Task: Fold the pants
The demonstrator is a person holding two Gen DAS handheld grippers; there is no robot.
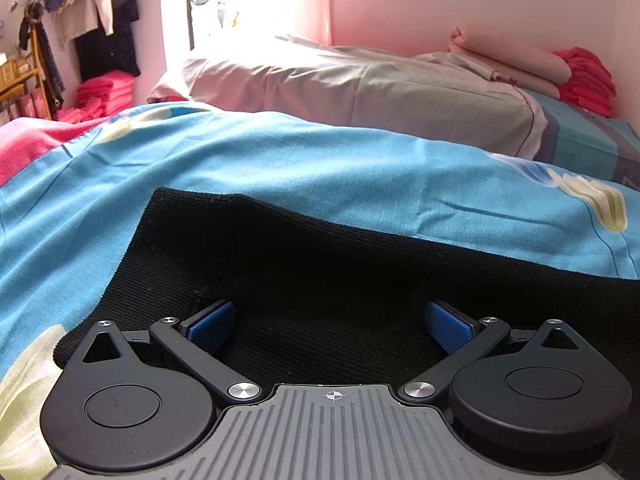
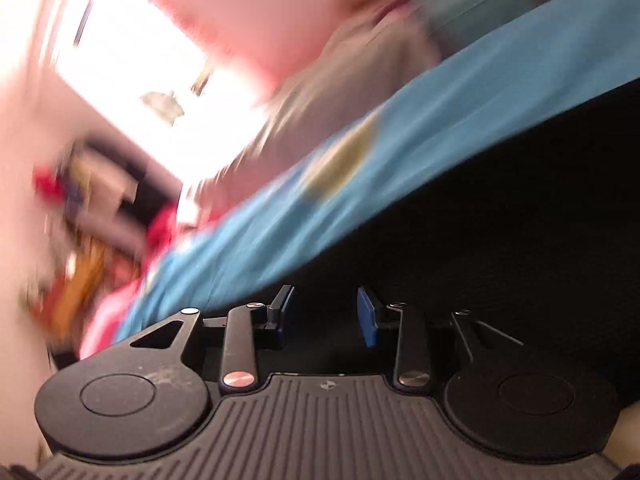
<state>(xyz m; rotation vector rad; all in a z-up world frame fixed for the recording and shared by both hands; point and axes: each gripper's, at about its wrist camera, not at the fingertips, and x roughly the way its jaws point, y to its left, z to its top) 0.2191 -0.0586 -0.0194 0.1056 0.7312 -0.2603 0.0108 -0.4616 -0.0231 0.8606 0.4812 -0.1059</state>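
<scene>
Black ribbed pants (image 1: 320,264) lay flat on blue bedspread (image 1: 280,160). Left gripper (image 1: 330,326) hovered over them, jaws spread wide, nothing between blue pads (image 1: 450,326). Right gripper (image 2: 325,314) tilted, view blurred; jaws partly apart over dark cloth, empty gap. Grey pillow (image 1: 380,92) behind.

A lived-in home bedroom. A bed (image 1: 280,168) under a blue patterned sheet fills the near view, with a grey pillow (image 1: 360,92) and folded pink and red blankets (image 1: 532,68) far right against a pink wall. Far left, clothes hang (image 1: 92,4) above stacked red towels (image 1: 106,94).
</scene>
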